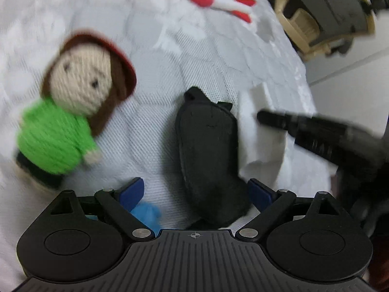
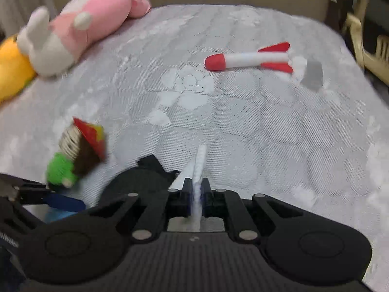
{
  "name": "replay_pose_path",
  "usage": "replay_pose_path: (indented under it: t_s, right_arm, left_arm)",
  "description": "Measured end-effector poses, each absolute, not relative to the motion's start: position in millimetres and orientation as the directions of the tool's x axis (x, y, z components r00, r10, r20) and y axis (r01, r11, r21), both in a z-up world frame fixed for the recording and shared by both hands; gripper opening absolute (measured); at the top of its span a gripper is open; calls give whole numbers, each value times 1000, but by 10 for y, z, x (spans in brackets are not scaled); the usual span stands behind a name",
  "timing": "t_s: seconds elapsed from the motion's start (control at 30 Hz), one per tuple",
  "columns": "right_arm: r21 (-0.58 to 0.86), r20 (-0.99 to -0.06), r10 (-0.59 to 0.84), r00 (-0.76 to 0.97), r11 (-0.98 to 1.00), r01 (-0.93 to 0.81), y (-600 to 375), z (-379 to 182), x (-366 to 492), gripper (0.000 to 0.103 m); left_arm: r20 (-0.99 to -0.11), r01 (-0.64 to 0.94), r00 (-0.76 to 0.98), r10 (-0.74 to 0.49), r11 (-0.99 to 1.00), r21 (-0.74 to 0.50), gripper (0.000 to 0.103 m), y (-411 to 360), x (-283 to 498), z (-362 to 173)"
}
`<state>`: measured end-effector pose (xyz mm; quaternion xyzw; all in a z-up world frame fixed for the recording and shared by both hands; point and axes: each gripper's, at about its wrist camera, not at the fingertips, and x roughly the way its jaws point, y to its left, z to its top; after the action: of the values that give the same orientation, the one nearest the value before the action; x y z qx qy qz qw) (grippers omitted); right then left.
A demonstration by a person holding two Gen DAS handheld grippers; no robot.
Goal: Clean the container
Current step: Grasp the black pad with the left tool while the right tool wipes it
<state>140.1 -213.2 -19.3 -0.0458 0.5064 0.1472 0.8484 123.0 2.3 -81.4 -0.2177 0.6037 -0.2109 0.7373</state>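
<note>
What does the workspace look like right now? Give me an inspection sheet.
Surface: grey-white quilted mattress.
Job's things: black fabric pouch between the open left claw fingers; white tissue beside it.
Clutter: knitted doll, red-white foam rocket, pink plush, orange plush, blue scrap.
Grippers: right claw shut on the tissue.
Cables: nothing seen.
Surroundings: beige plastic furniture.

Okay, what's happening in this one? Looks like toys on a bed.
A person works over a quilted bedcover with two handheld grippers. The right gripper is shut on a folded white tissue. The left gripper is open around a black fabric pouch. A knitted doll and a toy rocket lie nearby.
</note>
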Motion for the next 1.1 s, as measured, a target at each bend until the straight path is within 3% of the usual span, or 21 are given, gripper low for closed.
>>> replay_pose_path:
  t_s: [0.13, 0.2, 0.27, 0.33, 0.6, 0.67, 0.77, 0.83, 0.87, 0.93, 1.1]
  right_arm:
    - [173, -922, 262, 284, 937, -304, -2136, -458, 1499, 9]
    - [244, -929, 303, 212, 933, -264, -2159, -606, 1543, 8]
    - [340, -907, 379, 183, 917, -211, -2223, -650, 1574, 8]
    - [437, -872, 460, 167, 886, -157, -2272, -665, 1614, 9]
    - [609, -760, 604, 240, 791, -62, -2231, -673, 1921, 9]
    - [563, -791, 551, 267, 826, -37, -2298, -690, 1975, 8]
    - [288, -868, 304, 393, 952, -100, -2396, -501, 1933, 8]
    - [172, -840, 223, 495, 974, -147, -2499, -265, 1868, 8]
    - [166, -821, 221, 526, 975, -151, -2555, -160, 1838, 8]
    - [212, -777, 260, 574, 966, -152, -2677, 71, 1791, 8]
    - [437, -663, 487, 569, 869, -234, -2681, 400, 1698, 8]
  left_arm:
    - [-715, -78, 204, -669, 717, -693, 94, 6, 1276, -970]
    - [-717, -84, 226, -659, 720, -688, 87, -63, 1282, -1010]
    - [-709, -59, 225, -668, 717, -694, 60, -94, 1292, -1000]
    - [-702, -27, 220, -677, 715, -698, 51, -89, 1303, -950]
    - [-756, 133, 408, -512, 853, -505, 53, -23, 1343, -448]
    - [-780, 172, 439, -446, 894, -414, 53, -156, 1318, -420]
    - [-800, 276, 476, -366, 926, -259, 54, -510, 1290, -415]
    - [-800, 340, 463, -382, 910, -238, 57, -758, 1268, -441]
    - [-796, 371, 450, -404, 896, -245, 63, -865, 1240, -453]
    - [-786, 424, 420, -453, 864, -272, 76, -1054, 1179, -480]
    - [-744, 506, 381, -548, 798, -328, 82, -1140, 996, -471]
